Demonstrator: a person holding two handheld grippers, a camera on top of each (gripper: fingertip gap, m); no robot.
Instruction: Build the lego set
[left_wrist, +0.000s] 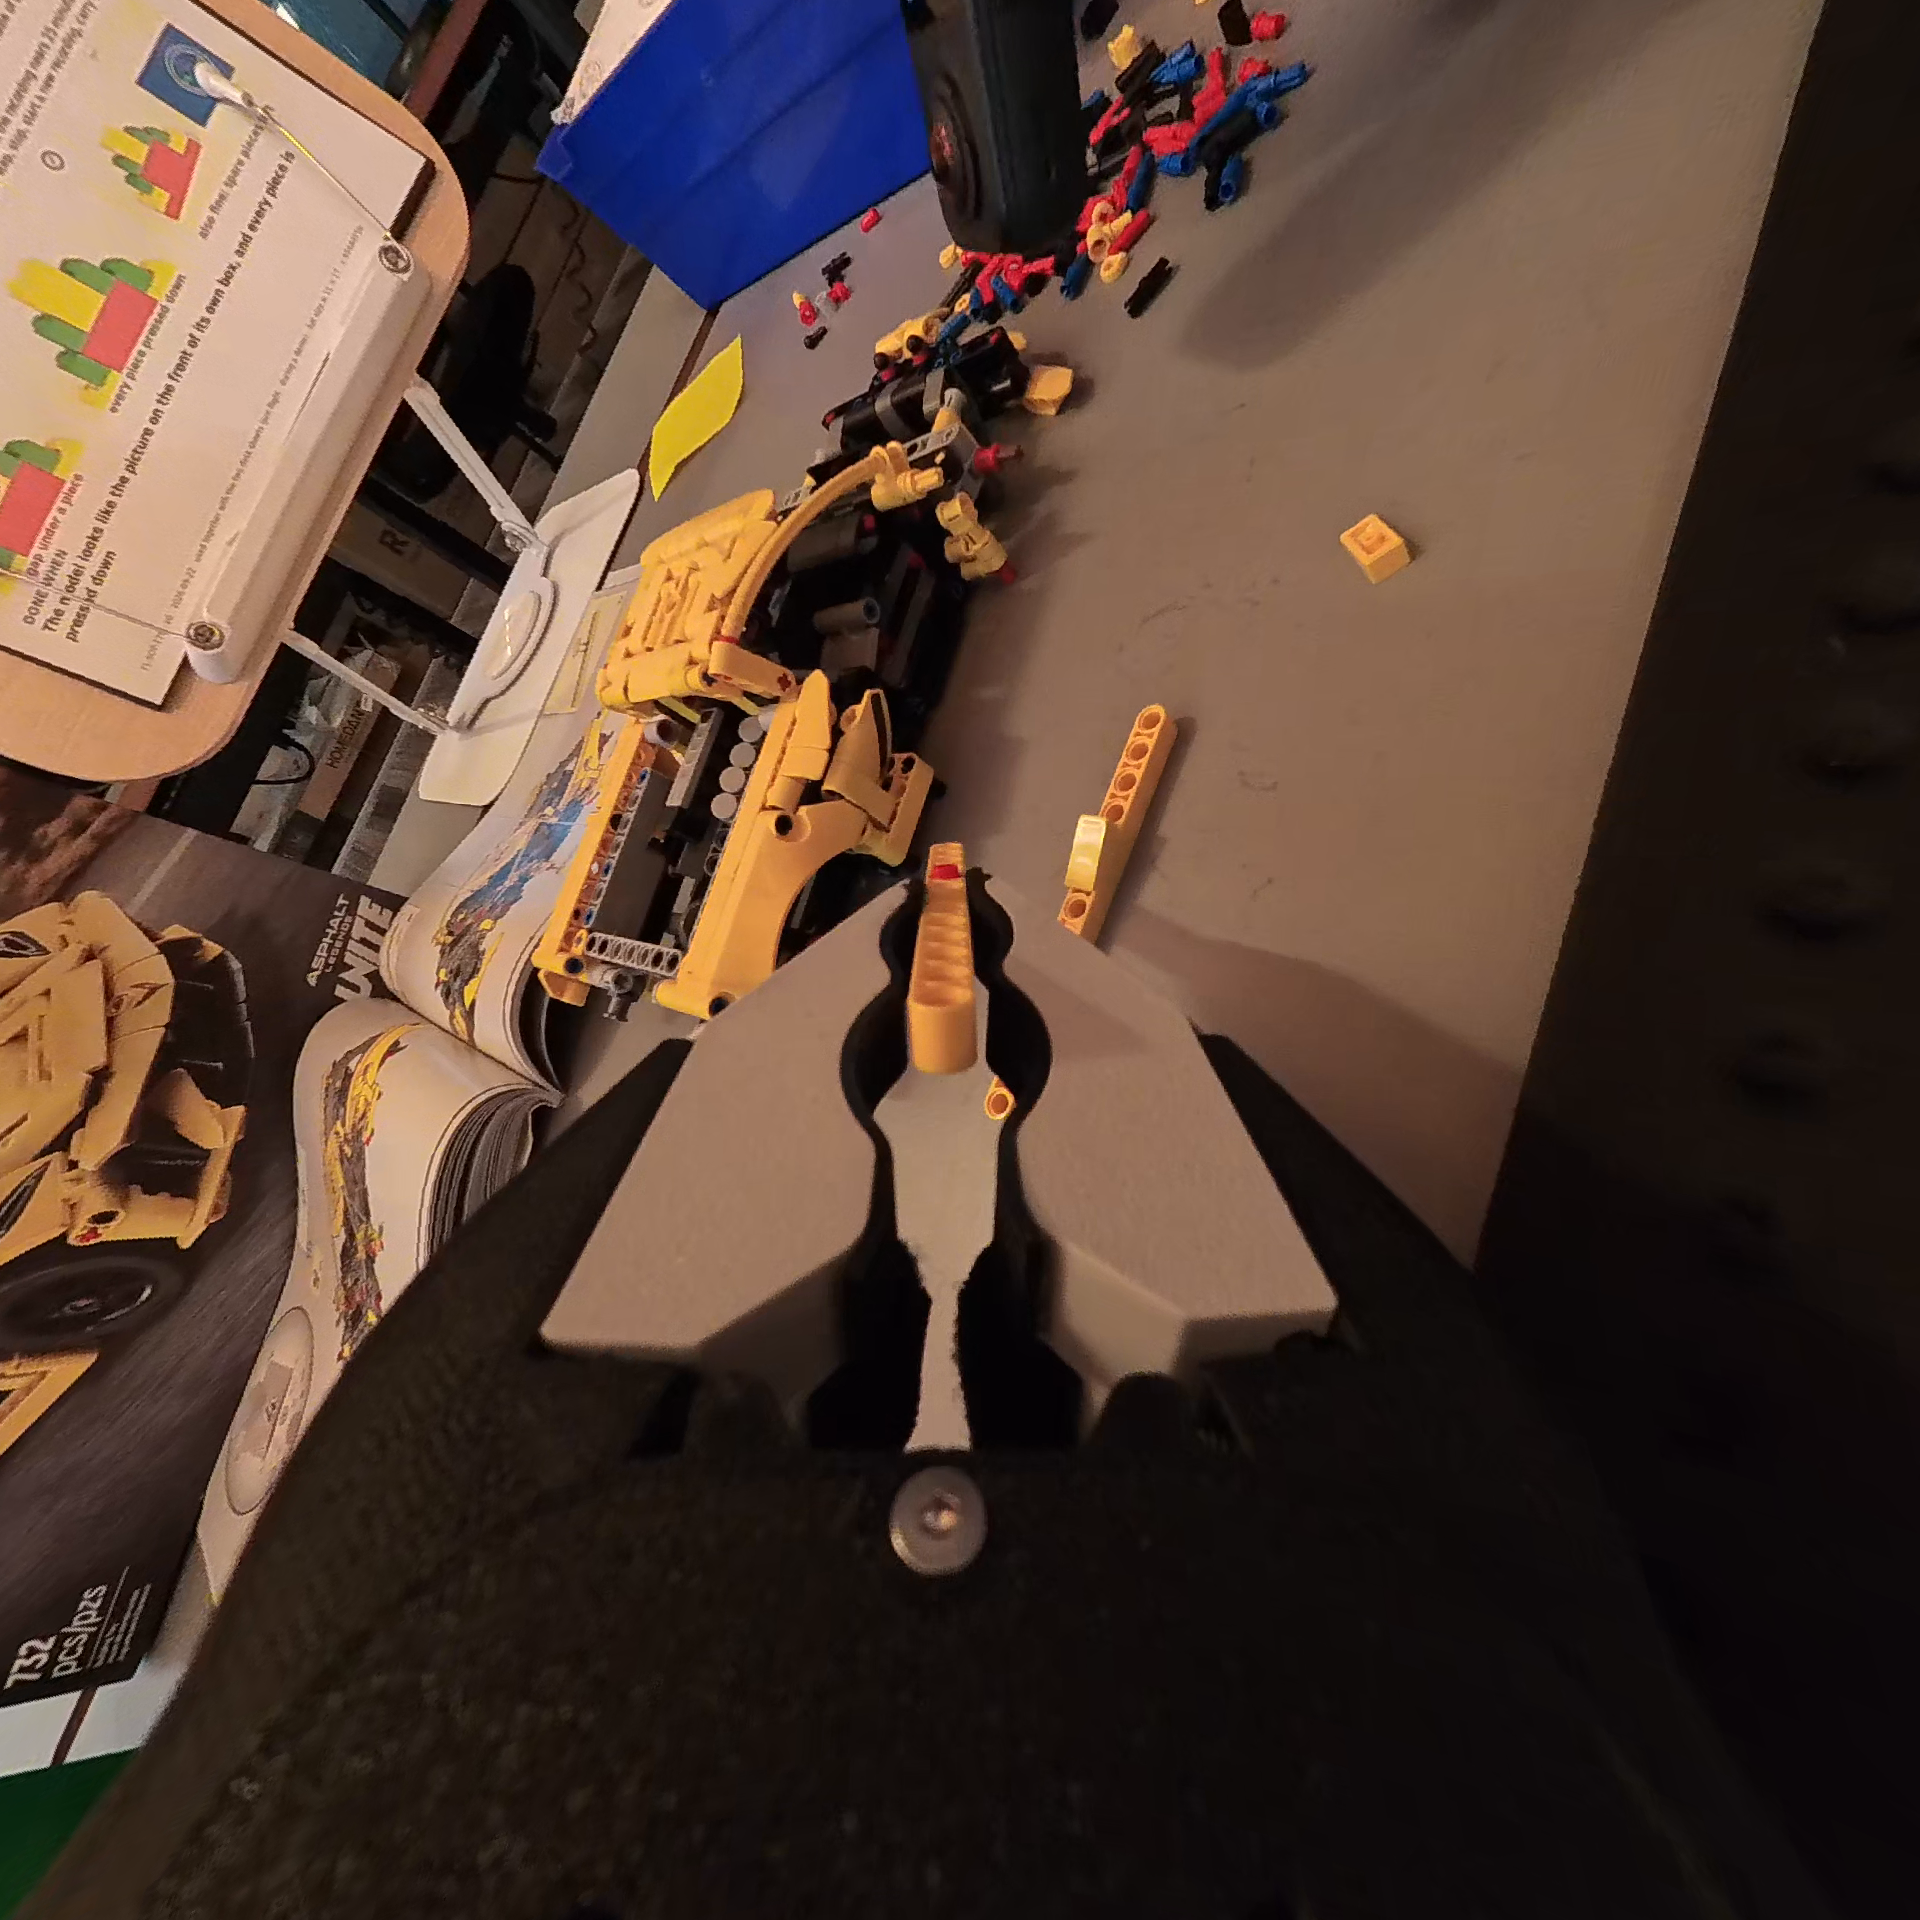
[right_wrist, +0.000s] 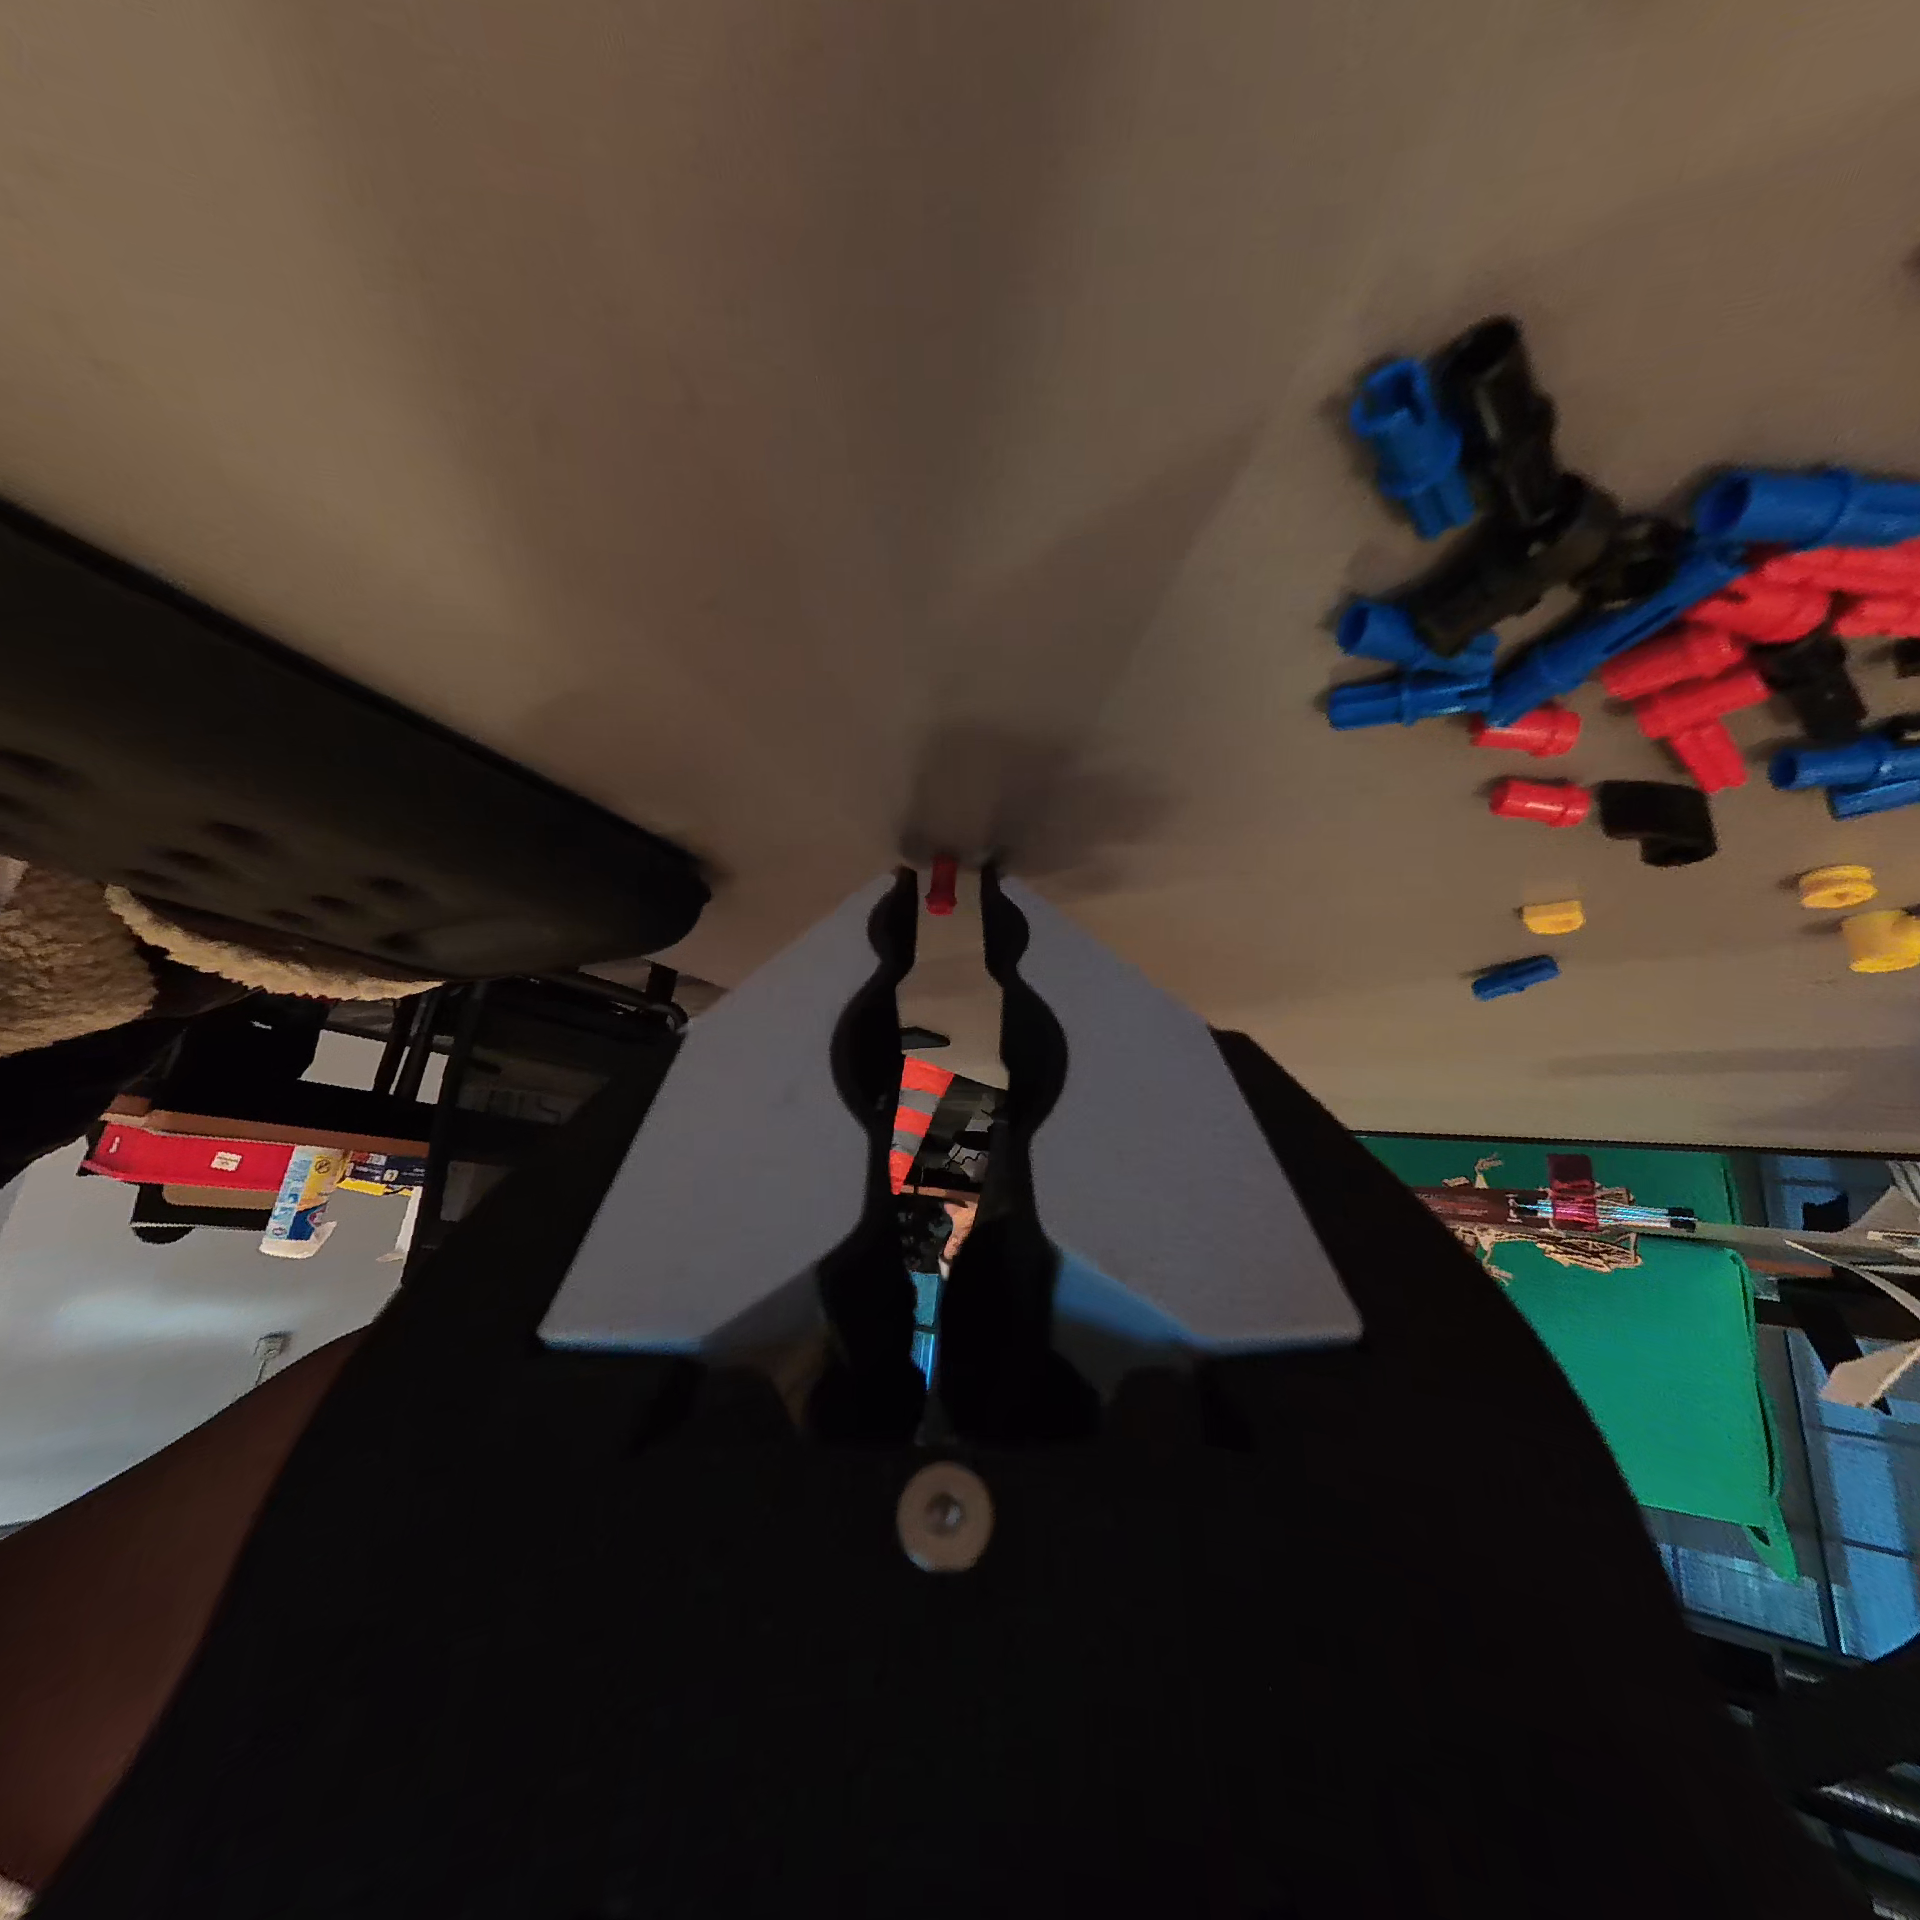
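Observation:
My left gripper (left_wrist: 945, 883) is shut on a yellow beam (left_wrist: 940, 997) that has a red pin at its far end and is held above the grey table (left_wrist: 1351, 935). The half-built yellow and black car (left_wrist: 727, 769) lies just ahead to its left. A second yellow beam (left_wrist: 1127, 805) lies on the table to the right. My right gripper (right_wrist: 943, 868) has its tips down on the table (right_wrist: 727, 416). Its jaws stand a narrow gap apart, with a small red pin (right_wrist: 940, 888) between them.
A pile of red, blue, black and yellow pins (left_wrist: 1174, 156) (right_wrist: 1662, 623) lies at the far end, with a black rounded object (left_wrist: 997, 114) and a blue bin (left_wrist: 748, 135) beside it. A small yellow brick (left_wrist: 1375, 545), an open booklet (left_wrist: 436, 1049), the set's box (left_wrist: 125, 1143) and a sheet stand (left_wrist: 187, 312) sit around. The gap from one gripper's tips to the other's is roughly 30 cm. To reach the small yellow brick (left_wrist: 1375, 545) in a straight line is about 11 cm for my left fingers, about 20 cm for my right.

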